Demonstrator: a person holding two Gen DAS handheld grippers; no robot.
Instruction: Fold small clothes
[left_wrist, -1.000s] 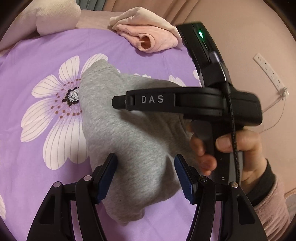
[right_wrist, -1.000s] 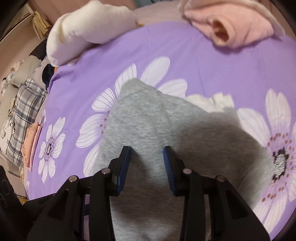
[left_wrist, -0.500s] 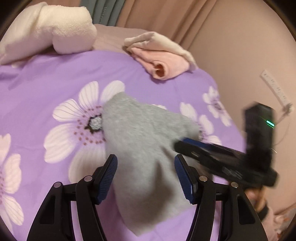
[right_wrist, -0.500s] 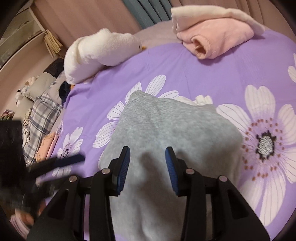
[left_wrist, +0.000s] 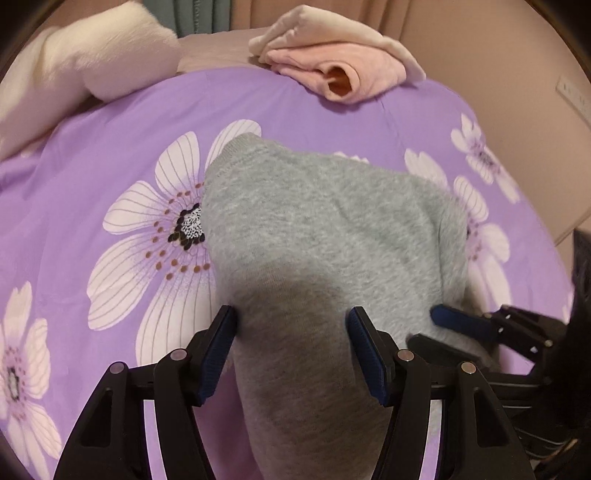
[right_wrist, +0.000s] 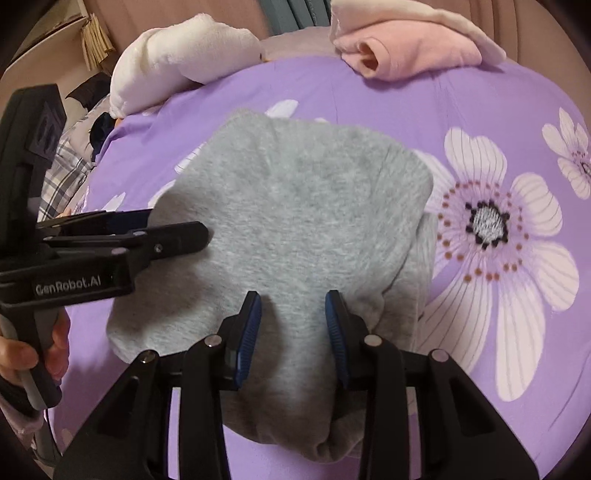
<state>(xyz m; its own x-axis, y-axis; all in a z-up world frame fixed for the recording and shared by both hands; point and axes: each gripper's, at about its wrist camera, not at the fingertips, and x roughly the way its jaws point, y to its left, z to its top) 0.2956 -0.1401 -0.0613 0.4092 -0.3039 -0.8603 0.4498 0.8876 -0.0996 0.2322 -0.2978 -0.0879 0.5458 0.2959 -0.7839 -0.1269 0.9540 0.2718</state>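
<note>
You are hovering both grippers over the grey garment (left_wrist: 317, 236), which is lying folded on the purple bedspread (left_wrist: 92, 155). Left gripper (left_wrist: 291, 350) fingers are standing apart, right gripper (right_wrist: 293, 332) fingers likewise, neither clamping cloth. Judged step: between folds (pink pile (right_wrist: 413, 48) lying well apart); next, you are needing an edge grip.

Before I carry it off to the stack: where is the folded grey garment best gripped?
Grip the grey garment at its thick layered edge on the flower side, coming in low from the near side; the stacked layers show there, so one pinch probably catches them all.
</note>
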